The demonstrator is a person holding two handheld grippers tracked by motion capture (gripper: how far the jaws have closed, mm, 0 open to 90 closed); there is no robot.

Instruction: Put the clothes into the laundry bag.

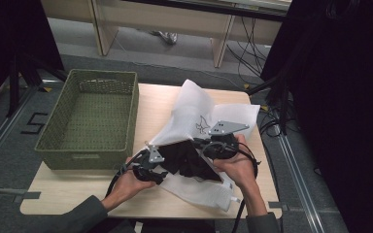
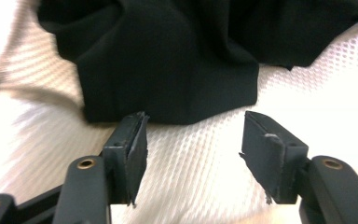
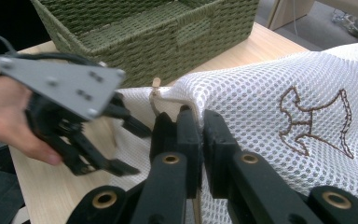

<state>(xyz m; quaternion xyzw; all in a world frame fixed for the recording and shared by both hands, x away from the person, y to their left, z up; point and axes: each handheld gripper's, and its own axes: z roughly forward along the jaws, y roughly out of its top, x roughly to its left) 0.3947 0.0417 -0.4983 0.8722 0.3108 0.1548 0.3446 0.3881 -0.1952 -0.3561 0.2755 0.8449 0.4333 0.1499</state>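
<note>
1. The white mesh bag point(image 1: 194, 121) lies on the counter point(image 1: 68, 194), right of the green basket point(image 1: 90, 116), with black cloth point(image 1: 187, 160) at its near opening.
2. The right claw point(image 3: 200, 135) is clenched on the bag's edge.
3. The left claw point(image 2: 193, 140) is released, nothing between its jaws; the cloth lies just beyond its tips, nearer this hand.
</note>
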